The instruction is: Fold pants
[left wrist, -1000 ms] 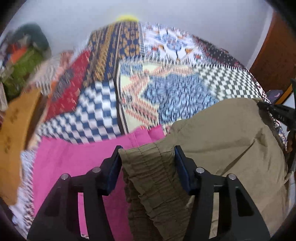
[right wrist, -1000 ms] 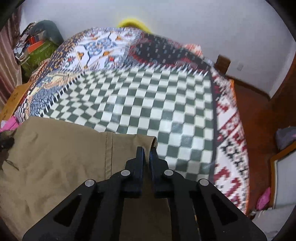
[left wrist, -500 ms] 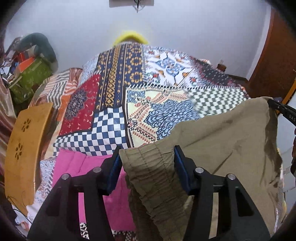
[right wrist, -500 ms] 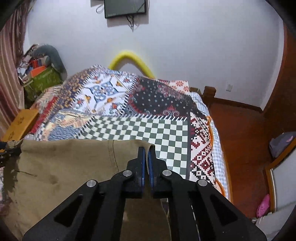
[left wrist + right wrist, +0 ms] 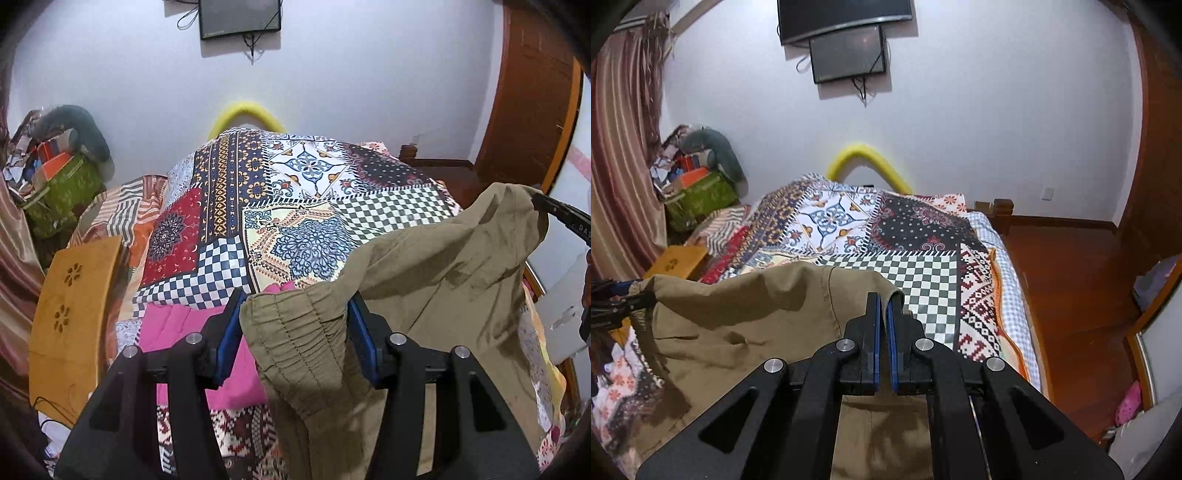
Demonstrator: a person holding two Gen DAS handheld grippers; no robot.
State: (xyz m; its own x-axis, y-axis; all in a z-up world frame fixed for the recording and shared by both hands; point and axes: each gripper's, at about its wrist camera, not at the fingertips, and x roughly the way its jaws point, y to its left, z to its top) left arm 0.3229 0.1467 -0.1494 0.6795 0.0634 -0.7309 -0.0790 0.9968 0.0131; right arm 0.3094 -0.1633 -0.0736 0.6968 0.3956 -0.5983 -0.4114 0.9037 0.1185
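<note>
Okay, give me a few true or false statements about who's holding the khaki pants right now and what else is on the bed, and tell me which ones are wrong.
1. The left gripper holds the gathered elastic waistband of the khaki pants between its jaws. True.
2. The right gripper hangs open beside the pants. False: its jaws are pinched shut on an edge of the cloth.
3. The pants lie flat and folded on the patchwork bedspread. False: they hang stretched between the two grippers, above the bed.
4. A pink garment lies on the bedspread under the left gripper. True.
5. The screen on the wall shows a bright picture. False: it is dark.
</note>
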